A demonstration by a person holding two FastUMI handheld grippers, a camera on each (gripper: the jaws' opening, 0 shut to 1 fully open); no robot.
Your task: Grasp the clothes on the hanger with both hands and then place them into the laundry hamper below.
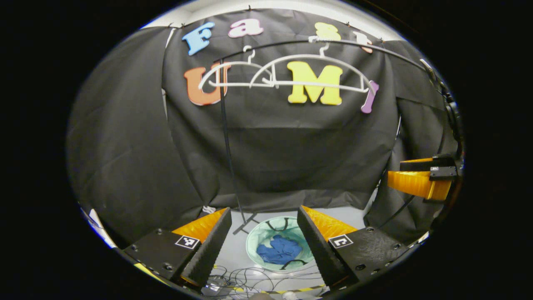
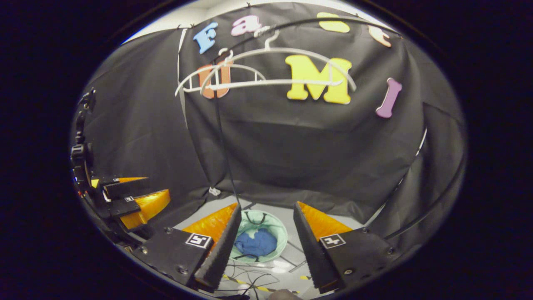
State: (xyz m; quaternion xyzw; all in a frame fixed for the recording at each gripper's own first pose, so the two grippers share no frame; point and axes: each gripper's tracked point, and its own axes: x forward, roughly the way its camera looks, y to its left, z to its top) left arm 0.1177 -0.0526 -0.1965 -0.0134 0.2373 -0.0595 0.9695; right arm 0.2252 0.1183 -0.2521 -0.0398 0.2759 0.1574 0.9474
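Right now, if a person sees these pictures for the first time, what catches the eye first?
Probably the blue clothes lying in the pale green hamper on the floor, framed between the open jaws of the left gripper. Above, two bare white hangers hang on the rail before the black cloth. The right gripper is also open and holds nothing.

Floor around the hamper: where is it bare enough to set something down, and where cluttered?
Bare grey floor runs behind the laundry hamper, up to the black cloth wall, and beside it toward the rack's foot. In front of the hamper it is crowded: loose cables and striped tape. The hamper holds the blue garment, with rim space around it.
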